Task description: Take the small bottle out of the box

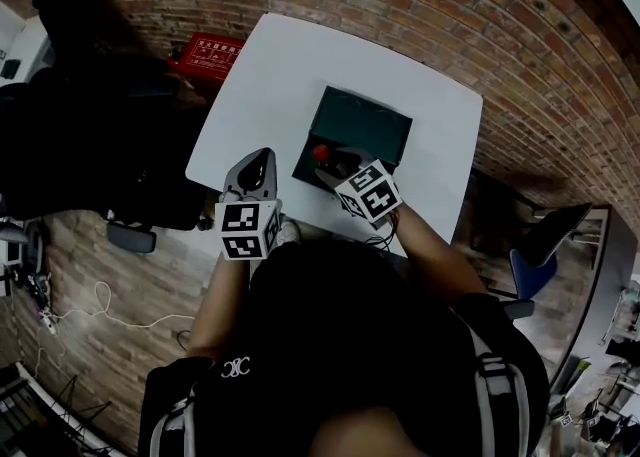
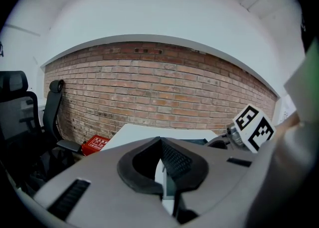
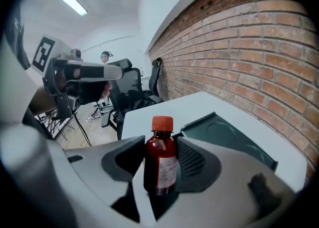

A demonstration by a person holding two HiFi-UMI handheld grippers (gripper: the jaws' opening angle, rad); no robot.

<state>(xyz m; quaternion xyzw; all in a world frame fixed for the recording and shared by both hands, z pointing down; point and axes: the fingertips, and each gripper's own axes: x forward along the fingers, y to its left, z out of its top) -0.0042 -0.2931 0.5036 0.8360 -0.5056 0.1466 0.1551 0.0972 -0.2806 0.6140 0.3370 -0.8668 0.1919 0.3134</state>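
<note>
Both jaws of the right gripper [image 3: 157, 158] press the small bottle [image 3: 161, 166] (brown, orange cap), held upright at the near corner of the dark green box [image 1: 365, 125] on the white table [image 1: 270, 75], while the left gripper [image 2: 162, 158] seems closed on nothing.

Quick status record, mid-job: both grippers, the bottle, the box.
right gripper: shut on the small bottle, which stands upright between its jaws
small bottle: brown, orange cap, white label; at the box's near corner, clearance from the box unclear
left gripper: shut, empty, at the white table's near edge, left of the box
box: dark green, open, on the table
</note>
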